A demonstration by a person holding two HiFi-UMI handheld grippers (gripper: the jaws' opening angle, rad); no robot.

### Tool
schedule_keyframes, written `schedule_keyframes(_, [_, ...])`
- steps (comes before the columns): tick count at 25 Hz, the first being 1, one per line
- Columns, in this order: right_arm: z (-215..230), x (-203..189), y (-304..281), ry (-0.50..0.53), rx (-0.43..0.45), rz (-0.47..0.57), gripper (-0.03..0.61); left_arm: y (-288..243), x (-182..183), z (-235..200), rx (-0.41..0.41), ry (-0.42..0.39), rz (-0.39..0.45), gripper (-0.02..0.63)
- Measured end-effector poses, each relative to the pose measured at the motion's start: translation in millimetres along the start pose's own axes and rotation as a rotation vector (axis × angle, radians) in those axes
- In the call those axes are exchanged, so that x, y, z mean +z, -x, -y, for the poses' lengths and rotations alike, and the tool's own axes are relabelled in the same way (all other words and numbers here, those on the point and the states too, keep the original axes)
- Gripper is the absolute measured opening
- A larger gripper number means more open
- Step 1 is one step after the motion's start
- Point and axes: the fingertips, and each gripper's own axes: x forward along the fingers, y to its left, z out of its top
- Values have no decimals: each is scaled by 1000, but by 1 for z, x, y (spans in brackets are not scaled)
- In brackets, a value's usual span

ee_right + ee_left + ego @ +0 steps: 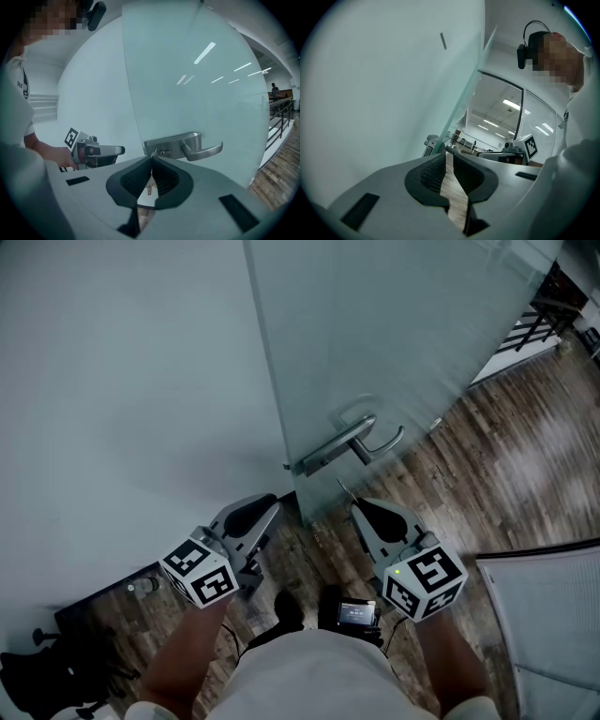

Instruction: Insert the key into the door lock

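The right gripper has its jaws clenched on the key. The blade sticks out past the jaw tips and points up at the lock on the glass door. In the right gripper view the key's tip sits just short of the left end of the lock plate, close to the keyhole. I cannot tell whether it touches, and it is not in the hole. The handle runs off to the right of the plate.

The left gripper is to the left of the right one, near the door's edge and apart from the lock. Its jaws are released by a narrow slit with nothing between them, and only the wood floor shows through the gap.
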Motion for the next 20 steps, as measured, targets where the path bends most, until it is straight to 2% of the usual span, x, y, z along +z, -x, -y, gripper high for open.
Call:
schedule_keyframes(7, [10,-6,-15,-5,8,-20,15,-13,3,-17,26,-12,-14,115])
schedule_keyframes(20, [19,-9,-33,-4,29,-36,15,-37,22,-20,17,-86,-5,132])
